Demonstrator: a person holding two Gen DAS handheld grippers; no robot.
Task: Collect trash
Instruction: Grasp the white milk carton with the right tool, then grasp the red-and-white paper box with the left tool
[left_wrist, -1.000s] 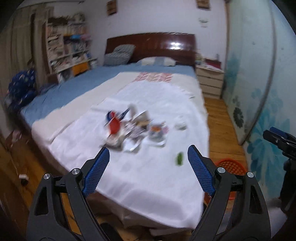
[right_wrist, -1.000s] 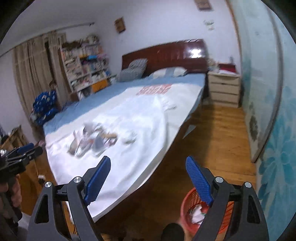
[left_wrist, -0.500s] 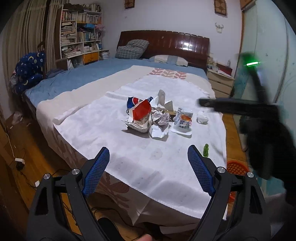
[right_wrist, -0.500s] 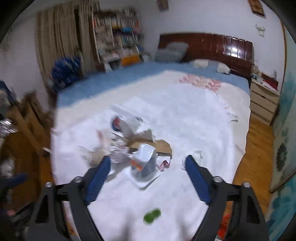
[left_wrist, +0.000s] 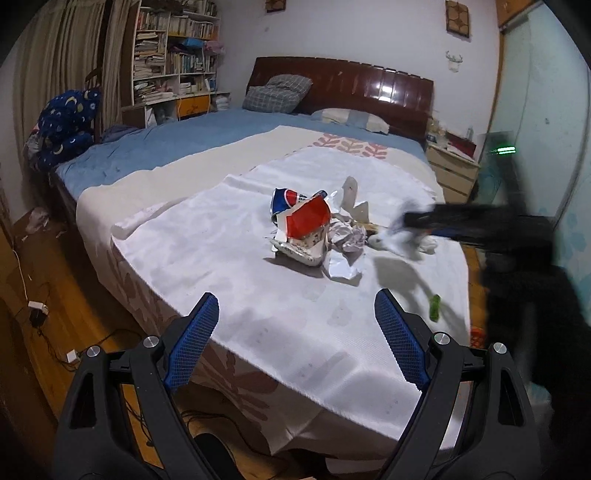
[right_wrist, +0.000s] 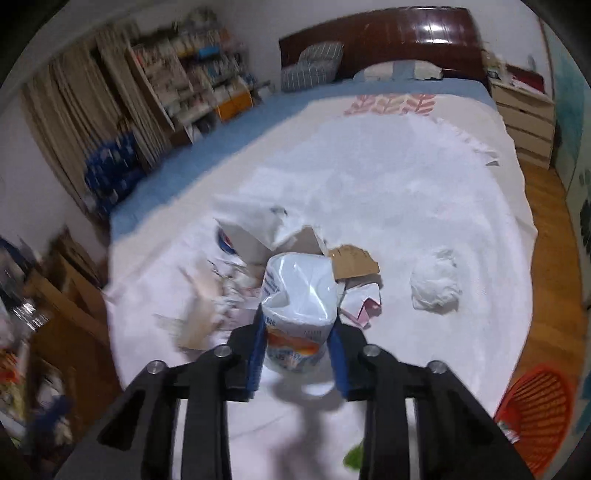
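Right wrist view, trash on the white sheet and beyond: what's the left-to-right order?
Blurred paper scraps → white packet held in the right tongs → crumpled white wad → orange basket on the floor.

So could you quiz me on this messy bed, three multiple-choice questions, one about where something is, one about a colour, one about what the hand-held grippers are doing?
1. Where is the orange basket?
A. On the bed
B. On the wooden floor beside the bed
C. On the bookshelf

2. What colour is the small scrap near the bed's front edge?
A. Green
B. Yellow
C. Black

3. What is the right hand-held gripper doing?
A. Hanging open over bare sheet
B. Closed on a crumpled white packet
C. Holding the basket

Answers:
1 B, the right wrist view shows the basket on the floorboards, below the white sheet's edge.
2 A, it lies bright green on the sheet in the left wrist view.
3 B, its jaws have just been closing and the blue pads press both sides of the packet, while the left hand-held gripper is open and holds nothing.
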